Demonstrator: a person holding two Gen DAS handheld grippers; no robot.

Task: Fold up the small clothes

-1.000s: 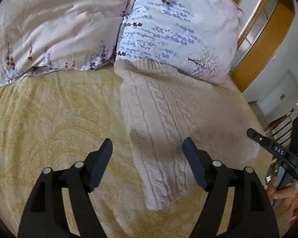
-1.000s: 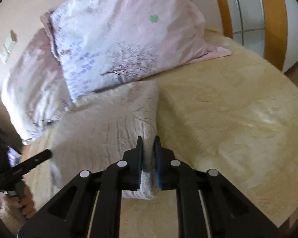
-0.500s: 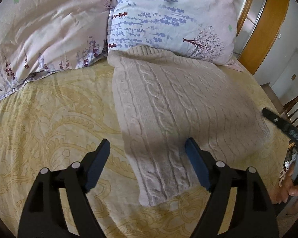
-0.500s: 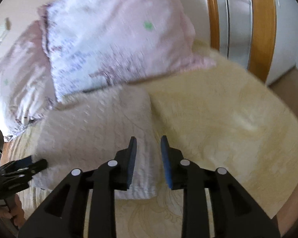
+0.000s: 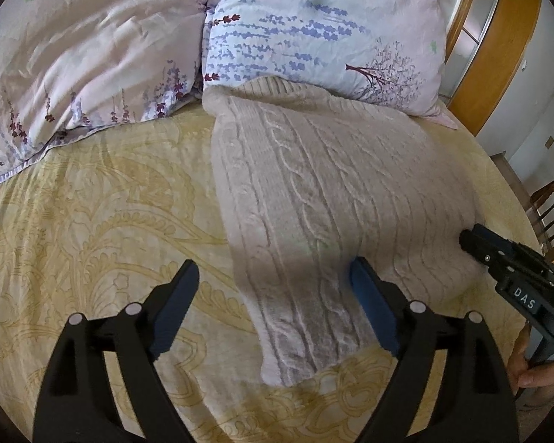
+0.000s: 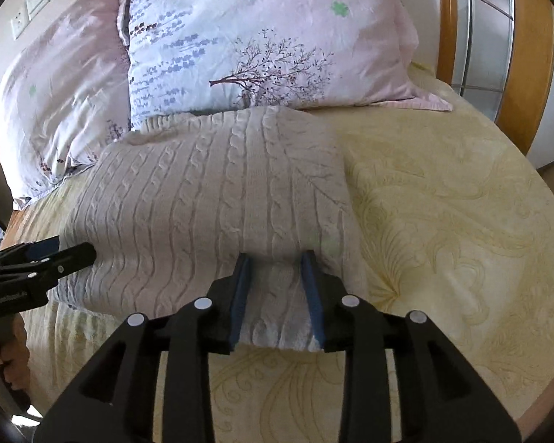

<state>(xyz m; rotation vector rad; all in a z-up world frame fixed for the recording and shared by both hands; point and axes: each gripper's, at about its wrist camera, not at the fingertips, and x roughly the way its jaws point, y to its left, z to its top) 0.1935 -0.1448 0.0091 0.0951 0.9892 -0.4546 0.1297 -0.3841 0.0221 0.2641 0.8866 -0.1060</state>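
Observation:
A cream cable-knit sweater [image 5: 325,199] lies folded flat on the yellow bed, its far end against the pillows; it also shows in the right wrist view [image 6: 218,199]. My left gripper [image 5: 277,273] is open wide above the sweater's near left corner, holding nothing. My right gripper [image 6: 277,258] is open, its jaws hovering over the sweater's near right corner without gripping it. The right gripper also shows in the left wrist view [image 5: 472,240], at the sweater's right edge. The left gripper shows in the right wrist view [image 6: 81,251], at the sweater's left edge.
Two floral pillows [image 5: 314,26] [image 5: 85,44] lie at the head of the bed. The yellow patterned bedspread [image 5: 92,203] spreads to the left. A wooden bed frame [image 6: 524,74] stands at the right; a wooden chair [image 5: 550,206] stands beyond the bed edge.
My right gripper has opened and let go of the sweater's edge, which now lies flat. Both grippers have pulled back a little from the sweater.

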